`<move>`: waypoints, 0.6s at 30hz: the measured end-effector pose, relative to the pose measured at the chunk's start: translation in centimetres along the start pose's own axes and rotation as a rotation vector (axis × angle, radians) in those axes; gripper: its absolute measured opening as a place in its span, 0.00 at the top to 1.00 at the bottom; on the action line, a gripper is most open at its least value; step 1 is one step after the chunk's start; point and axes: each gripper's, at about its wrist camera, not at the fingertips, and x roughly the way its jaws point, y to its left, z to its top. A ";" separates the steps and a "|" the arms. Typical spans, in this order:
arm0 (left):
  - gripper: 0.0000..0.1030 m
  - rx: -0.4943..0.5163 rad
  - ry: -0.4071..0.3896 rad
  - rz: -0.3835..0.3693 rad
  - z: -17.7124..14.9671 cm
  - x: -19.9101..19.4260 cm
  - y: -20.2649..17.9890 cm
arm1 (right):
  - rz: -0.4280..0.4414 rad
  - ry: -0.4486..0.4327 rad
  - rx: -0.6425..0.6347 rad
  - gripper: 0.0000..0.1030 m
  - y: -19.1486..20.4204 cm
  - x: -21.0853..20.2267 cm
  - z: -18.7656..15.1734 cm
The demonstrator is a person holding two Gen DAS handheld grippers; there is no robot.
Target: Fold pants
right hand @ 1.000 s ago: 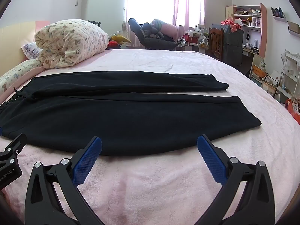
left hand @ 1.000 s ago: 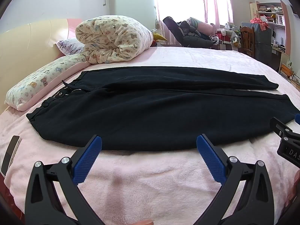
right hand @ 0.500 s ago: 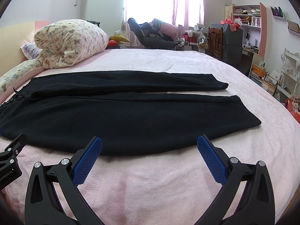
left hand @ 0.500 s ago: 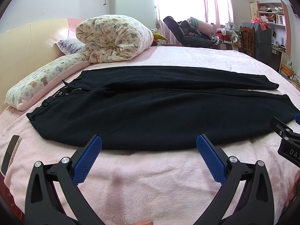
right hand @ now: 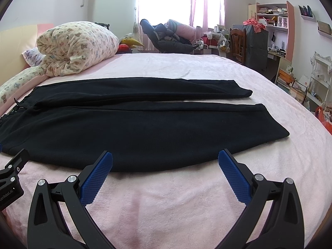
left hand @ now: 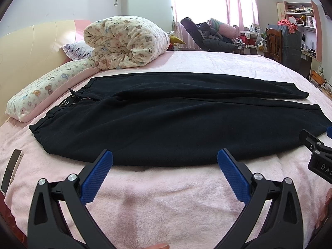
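Observation:
Black pants lie flat on the pink bed, waistband to the left, both legs stretched to the right; they also show in the right wrist view. My left gripper is open and empty, hovering just short of the near edge of the pants toward the waist end. My right gripper is open and empty, just short of the near edge toward the leg end. The right gripper's side shows at the right edge of the left wrist view.
A rolled floral quilt and a long pillow lie at the head of the bed. A phone lies at the left bed edge. A chair, desk and shelves stand beyond the bed's right side.
Almost nothing has changed; both grippers stay open in about the same place above the bed's near edge.

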 end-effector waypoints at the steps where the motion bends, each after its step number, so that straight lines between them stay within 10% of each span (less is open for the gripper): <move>1: 0.02 0.000 0.000 0.000 0.0 0.0 0.0 | 0.000 0.000 0.000 0.01 0.0 0.0 -0.1; 18: 0.02 0.000 0.001 -0.001 0.0 0.0 0.0 | 0.001 0.001 0.003 0.01 0.2 0.1 -0.1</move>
